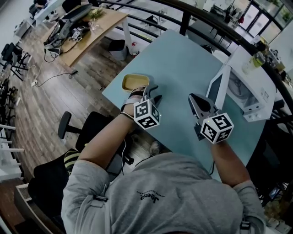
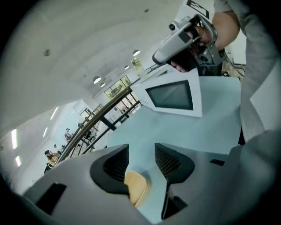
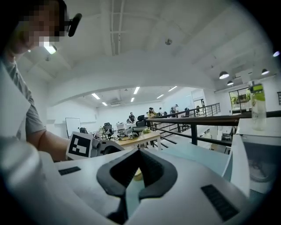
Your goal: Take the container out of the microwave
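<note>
The yellow container sits on the light blue table, near its left edge and outside the microwave. My left gripper hovers just right of it with the jaws open and nothing between them. In the left gripper view the container lies on the table below the open left gripper. The right gripper is lifted over the table in front of the microwave's open door. Its jaws meet at the tips of the right gripper and hold nothing.
A bottle stands on top of the microwave. A black railing runs behind the table. A wooden desk stands far left, and a black office chair sits by the table's left edge.
</note>
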Action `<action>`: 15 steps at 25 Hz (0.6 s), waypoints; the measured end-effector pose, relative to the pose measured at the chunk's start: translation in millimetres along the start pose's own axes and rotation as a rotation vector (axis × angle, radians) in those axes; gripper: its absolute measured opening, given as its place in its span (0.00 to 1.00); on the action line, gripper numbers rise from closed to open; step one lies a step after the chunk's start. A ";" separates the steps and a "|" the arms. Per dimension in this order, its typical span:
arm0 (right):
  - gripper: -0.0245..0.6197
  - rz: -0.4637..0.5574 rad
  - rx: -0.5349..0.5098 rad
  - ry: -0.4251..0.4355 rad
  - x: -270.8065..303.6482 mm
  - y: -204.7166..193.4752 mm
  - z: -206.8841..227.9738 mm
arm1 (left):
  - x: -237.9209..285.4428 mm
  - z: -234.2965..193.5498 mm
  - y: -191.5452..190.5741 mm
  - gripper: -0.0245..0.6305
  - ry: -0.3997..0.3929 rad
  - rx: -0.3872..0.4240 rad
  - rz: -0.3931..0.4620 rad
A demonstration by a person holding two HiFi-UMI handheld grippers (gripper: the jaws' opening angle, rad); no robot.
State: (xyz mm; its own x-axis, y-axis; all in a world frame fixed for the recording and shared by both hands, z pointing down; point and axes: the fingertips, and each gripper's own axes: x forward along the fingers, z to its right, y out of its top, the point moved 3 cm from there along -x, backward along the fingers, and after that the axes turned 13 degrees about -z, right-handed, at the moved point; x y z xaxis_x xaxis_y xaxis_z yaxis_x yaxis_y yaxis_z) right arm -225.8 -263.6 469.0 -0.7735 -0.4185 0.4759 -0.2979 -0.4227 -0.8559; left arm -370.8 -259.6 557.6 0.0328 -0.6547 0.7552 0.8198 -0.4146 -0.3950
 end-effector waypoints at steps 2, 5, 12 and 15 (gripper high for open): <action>0.06 0.016 0.004 -0.005 -26.4 1.6 6.2 | -18.3 6.2 31.1 0.34 -0.001 -0.021 0.055; 0.06 0.036 0.000 -0.026 -68.7 -0.8 18.4 | -44.8 18.9 78.8 0.34 -0.012 -0.047 0.138; 0.06 0.095 -0.012 -0.131 -171.8 -15.2 59.7 | -90.7 46.5 188.3 0.33 -0.065 -0.083 0.335; 0.06 0.109 -0.007 -0.167 -215.1 -27.1 72.6 | -111.4 58.5 222.3 0.32 -0.116 -0.158 0.415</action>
State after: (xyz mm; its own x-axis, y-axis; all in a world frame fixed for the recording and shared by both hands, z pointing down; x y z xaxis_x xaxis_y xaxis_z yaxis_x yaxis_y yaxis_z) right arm -10.7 -220.5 404.5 -0.6980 -0.5890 0.4071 -0.2220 -0.3625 -0.9051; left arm -158.8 -241.9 416.3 0.4111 -0.7144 0.5663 0.6269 -0.2295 -0.7445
